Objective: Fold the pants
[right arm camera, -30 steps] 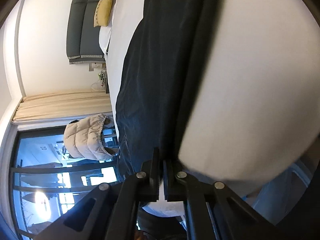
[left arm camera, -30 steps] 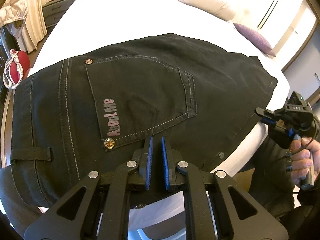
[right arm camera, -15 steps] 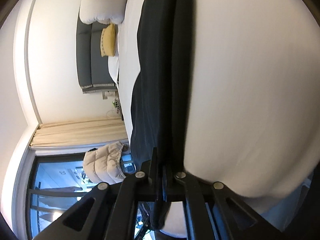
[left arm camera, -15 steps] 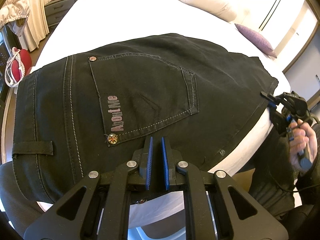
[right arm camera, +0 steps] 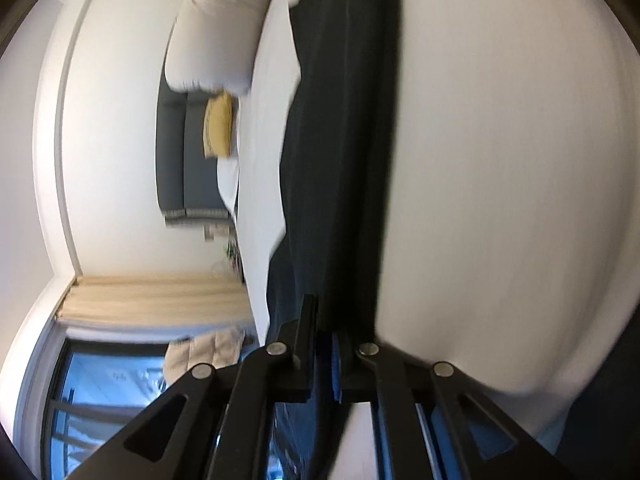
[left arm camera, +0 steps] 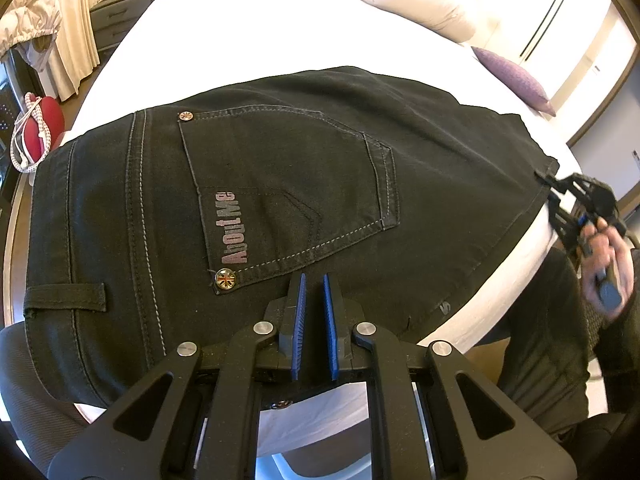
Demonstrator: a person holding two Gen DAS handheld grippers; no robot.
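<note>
Black pants [left arm camera: 288, 200] lie flat on the white bed [left arm camera: 240, 40], long axis running across my left wrist view, waistband at the left, back pocket [left arm camera: 288, 192] facing up, the far end reaching the bed's right edge. My left gripper [left arm camera: 314, 320] hovers over the near edge, blue pads narrowly parted, holding nothing. My right gripper [left arm camera: 560, 188], turned on its side, is clamped on the fabric edge at the right [right arm camera: 324, 344]. A purple pillow [left arm camera: 512, 76] sits beyond.
</note>
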